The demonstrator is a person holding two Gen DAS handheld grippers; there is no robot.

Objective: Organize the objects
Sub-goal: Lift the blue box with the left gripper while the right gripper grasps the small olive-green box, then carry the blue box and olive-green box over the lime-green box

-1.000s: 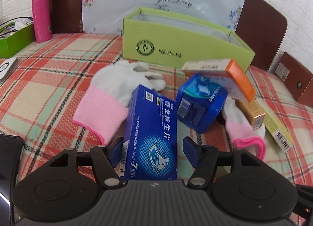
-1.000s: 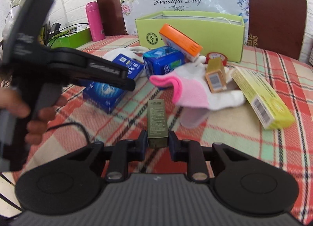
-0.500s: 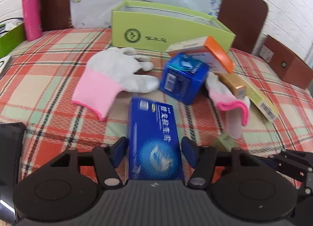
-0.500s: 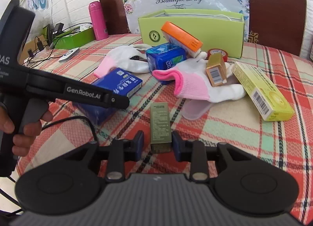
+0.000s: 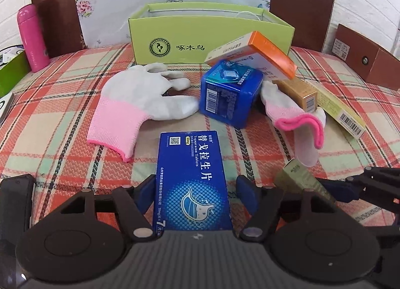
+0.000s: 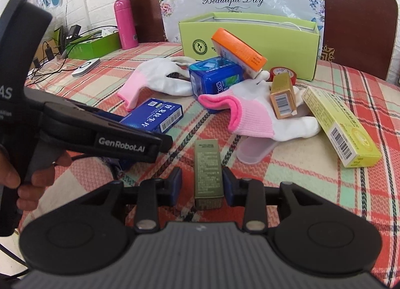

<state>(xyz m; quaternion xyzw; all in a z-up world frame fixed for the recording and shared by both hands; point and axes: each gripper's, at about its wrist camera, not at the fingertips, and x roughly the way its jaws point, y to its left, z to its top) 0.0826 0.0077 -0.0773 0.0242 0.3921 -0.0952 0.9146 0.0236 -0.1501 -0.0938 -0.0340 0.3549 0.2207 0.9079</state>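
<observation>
My left gripper [image 5: 196, 189] stands open around a flat blue tablet box [image 5: 192, 181] lying on the plaid tablecloth, with gaps on both sides. My right gripper [image 6: 201, 182] is open around a small olive-green box [image 6: 208, 167]; its fingers stand apart from the box sides. That olive box also shows in the left wrist view [image 5: 297, 176]. The blue tablet box shows in the right wrist view [image 6: 155, 115] behind the left gripper's body. An open green carton [image 5: 210, 31] stands at the back of the table.
Two white-and-pink gloves [image 5: 140, 104] [image 6: 252, 116], a blue cube box [image 5: 228, 94], an orange-white box [image 5: 255, 56], a gold box [image 6: 282, 96], a yellow-green box [image 6: 342, 126], red tape [image 6: 282, 72] and a clear lid [image 6: 255, 149] lie mid-table. A pink bottle [image 5: 31, 39] stands far left.
My right gripper has opened and let go of the olive box. My left gripper has drawn back and squared up behind the blue tablet box, staying open.
</observation>
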